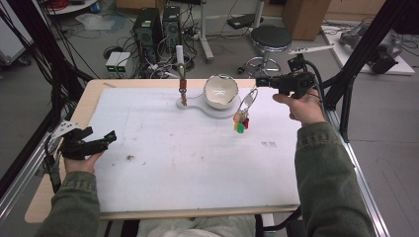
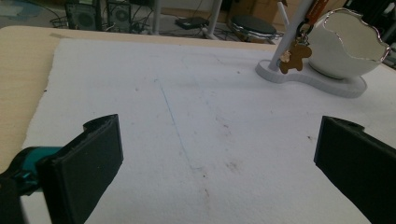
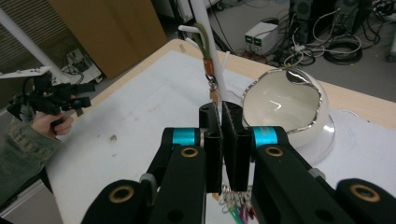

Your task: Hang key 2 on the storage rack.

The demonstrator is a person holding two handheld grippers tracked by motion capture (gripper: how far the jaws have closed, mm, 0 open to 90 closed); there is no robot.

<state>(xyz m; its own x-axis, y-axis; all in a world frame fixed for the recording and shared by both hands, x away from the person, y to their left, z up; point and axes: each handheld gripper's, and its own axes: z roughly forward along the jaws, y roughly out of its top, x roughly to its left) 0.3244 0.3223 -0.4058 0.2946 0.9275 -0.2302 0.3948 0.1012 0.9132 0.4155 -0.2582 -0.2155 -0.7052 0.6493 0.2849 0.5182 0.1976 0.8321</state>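
Observation:
A white stand (image 1: 200, 105) at the back of the table has a post (image 1: 180, 54) and an egg-shaped white bowl (image 1: 221, 91). From the post hangs a keychain with a brown gingerbread charm (image 2: 294, 57). My right gripper (image 1: 262, 82) is held above the table to the right of the bowl, shut on a key ring (image 1: 250, 98). Coloured tags (image 1: 240, 123) dangle from that ring. In the right gripper view the jaws (image 3: 222, 112) are pressed together, with the tags (image 3: 235, 205) below them. My left gripper (image 1: 106, 138) rests at the table's left edge, open with nothing in it (image 2: 217, 135).
A white mat (image 1: 188, 153) covers most of the wooden table (image 1: 89, 94). Behind the table stand computer towers (image 1: 148, 29), cables and a round stool (image 1: 271, 38). A black frame post (image 1: 363, 49) rises at the right.

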